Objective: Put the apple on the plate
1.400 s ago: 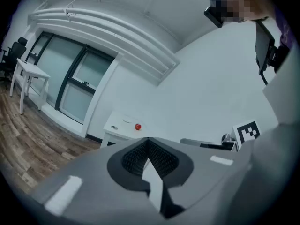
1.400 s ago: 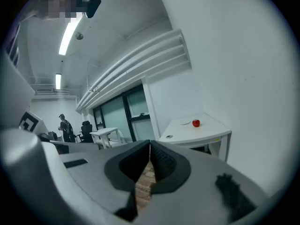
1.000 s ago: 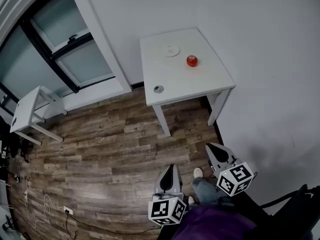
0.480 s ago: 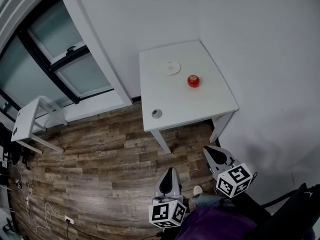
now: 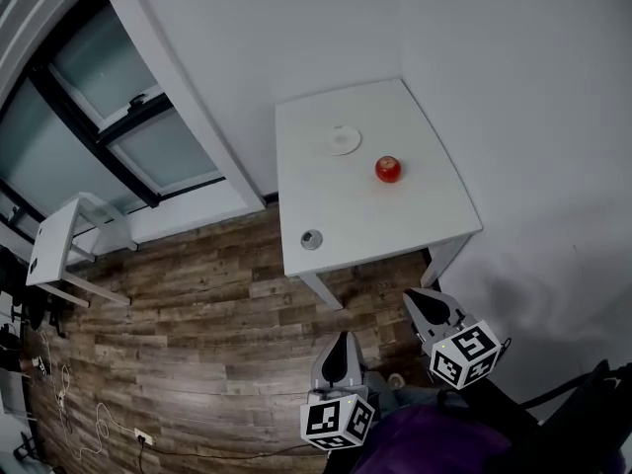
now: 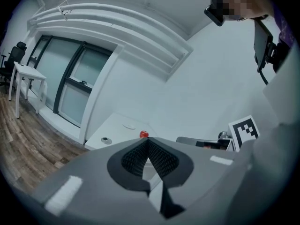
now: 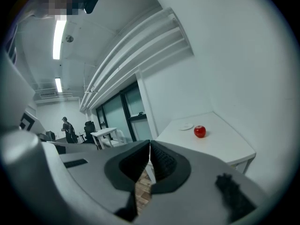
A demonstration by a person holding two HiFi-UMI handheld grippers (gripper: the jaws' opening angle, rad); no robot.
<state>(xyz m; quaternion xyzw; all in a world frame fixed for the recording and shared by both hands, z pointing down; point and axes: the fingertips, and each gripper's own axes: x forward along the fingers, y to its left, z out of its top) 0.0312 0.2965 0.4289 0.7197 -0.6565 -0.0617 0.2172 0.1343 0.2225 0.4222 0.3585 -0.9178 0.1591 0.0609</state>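
Note:
A red apple (image 5: 388, 169) rests on the white table (image 5: 425, 215) in the corner of the room, right of a small white plate (image 5: 343, 140). Both show far off in the gripper views: the apple (image 7: 200, 131) beside the plate (image 7: 186, 127), and the apple (image 6: 143, 134) past the plate (image 6: 129, 125). My left gripper (image 5: 342, 348) and right gripper (image 5: 423, 302) hover over the wooden floor, short of the table's front edge. Both are shut with nothing in them: the left gripper (image 6: 148, 146) and right gripper (image 7: 149, 147) show jaws closed tip to tip.
A small round metal object (image 5: 312, 238) lies near the table's front left corner. A second white table (image 5: 57, 237) stands at the left by the glass wall (image 5: 109, 97). Cables (image 5: 79, 413) trail on the floor at lower left. A person (image 7: 68, 128) stands far off.
The table, apple and plate have slid lower and nearer in the head view as I moved toward them. Both grippers stay shut and keep their place relative to me.

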